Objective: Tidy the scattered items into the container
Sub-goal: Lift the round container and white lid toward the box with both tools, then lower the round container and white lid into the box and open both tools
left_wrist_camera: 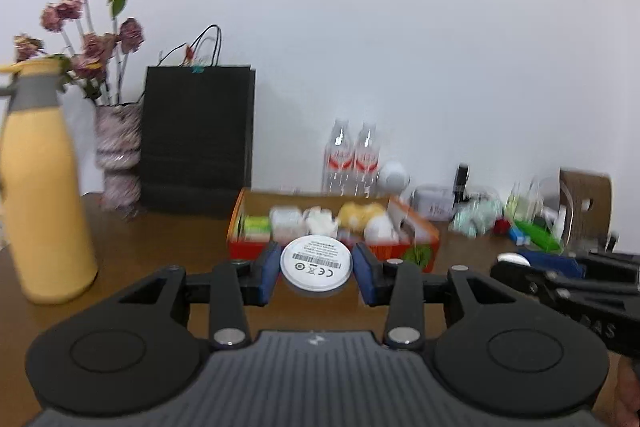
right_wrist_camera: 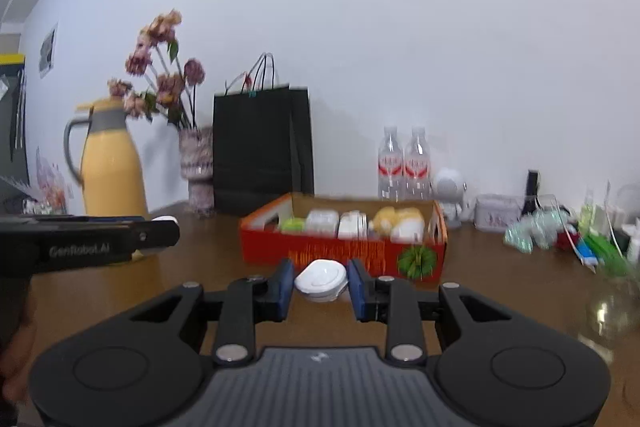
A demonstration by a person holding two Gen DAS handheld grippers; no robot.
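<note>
An orange cardboard box (left_wrist_camera: 420, 235) (right_wrist_camera: 344, 251) sits on the brown table and holds several white, green and yellow items. My left gripper (left_wrist_camera: 316, 273) is shut on a round white disc (left_wrist_camera: 316, 263) with printed marks, held in the air just in front of the box. My right gripper (right_wrist_camera: 320, 281) is shut on a white oval case (right_wrist_camera: 320, 279), also held in front of the box. The right gripper shows at the right of the left wrist view (left_wrist_camera: 520, 267); the left gripper shows at the left of the right wrist view (right_wrist_camera: 160, 231).
A yellow jug (left_wrist_camera: 40, 195) (right_wrist_camera: 112, 171), a vase of dried flowers (left_wrist_camera: 120, 155) (right_wrist_camera: 196, 167) and a black paper bag (left_wrist_camera: 196, 139) (right_wrist_camera: 260, 143) stand at the back left. Two water bottles (left_wrist_camera: 352, 159) (right_wrist_camera: 404, 163) stand behind the box. Mixed clutter (left_wrist_camera: 520, 223) (right_wrist_camera: 560, 227) lies at the right.
</note>
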